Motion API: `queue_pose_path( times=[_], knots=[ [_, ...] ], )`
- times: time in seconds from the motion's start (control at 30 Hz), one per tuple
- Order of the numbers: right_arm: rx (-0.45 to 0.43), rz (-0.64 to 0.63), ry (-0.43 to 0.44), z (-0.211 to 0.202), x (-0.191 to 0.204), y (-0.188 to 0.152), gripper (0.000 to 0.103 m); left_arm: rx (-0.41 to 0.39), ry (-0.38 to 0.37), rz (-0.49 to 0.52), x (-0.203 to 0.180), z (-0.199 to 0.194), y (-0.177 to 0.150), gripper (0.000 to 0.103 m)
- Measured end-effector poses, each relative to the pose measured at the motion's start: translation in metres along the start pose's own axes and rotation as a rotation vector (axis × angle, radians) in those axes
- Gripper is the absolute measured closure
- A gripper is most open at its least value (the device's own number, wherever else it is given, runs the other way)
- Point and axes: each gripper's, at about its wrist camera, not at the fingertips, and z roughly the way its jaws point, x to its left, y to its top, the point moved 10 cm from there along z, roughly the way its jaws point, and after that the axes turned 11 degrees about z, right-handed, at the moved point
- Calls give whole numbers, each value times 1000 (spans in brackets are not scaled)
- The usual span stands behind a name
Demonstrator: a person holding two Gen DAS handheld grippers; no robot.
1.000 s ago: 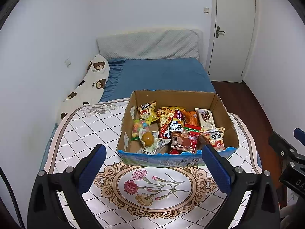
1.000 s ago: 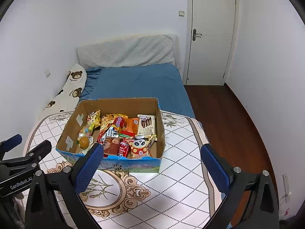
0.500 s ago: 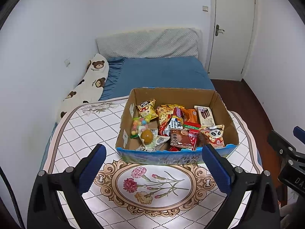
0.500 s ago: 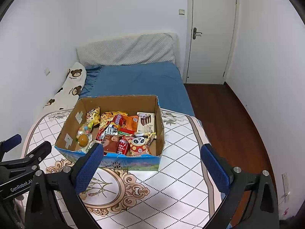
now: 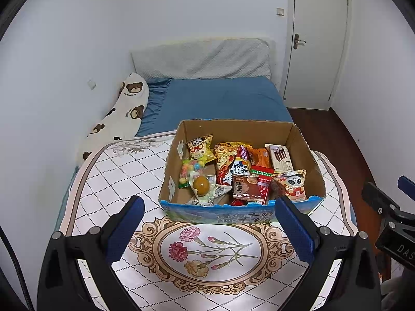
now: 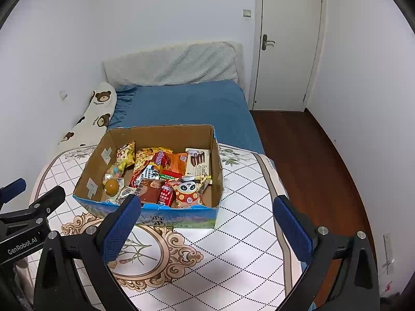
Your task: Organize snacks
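Observation:
A cardboard box (image 5: 241, 127) (image 6: 160, 132) with a blue printed front stands on the patterned table (image 5: 124, 171) (image 6: 246, 235). It holds several snack packs: a panda packet (image 5: 293, 185) (image 6: 188, 191), a white wafer box (image 5: 280, 156) (image 6: 198, 162), a brown packet (image 5: 246, 188), a sweet bag (image 5: 192, 168) and a round yellow treat (image 5: 201, 184) (image 6: 112, 186). My left gripper (image 5: 210, 215) is open, held back in front of the box with nothing between its fingers. My right gripper (image 6: 207, 213) is open too, near the box's front right corner.
A blue bed (image 5: 220, 98) with a grey headboard cushion (image 5: 202, 59) and a bear-print pillow (image 5: 122, 114) lies behind the table. A white door (image 6: 288, 44) and brown wood floor (image 6: 306, 155) are at the right. White walls close in on both sides.
Both views have drawn back and risen slightly, so the box sits a little farther off. Both grippers stay open; nothing in the box has moved.

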Motion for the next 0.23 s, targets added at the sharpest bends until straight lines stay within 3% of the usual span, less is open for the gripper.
queue_pose_path(
  times=[0.23],
  knots=[
    [1,-2,-1,0,1,0,0,-12,-6,1,-2,-2,1,0]
  ],
)
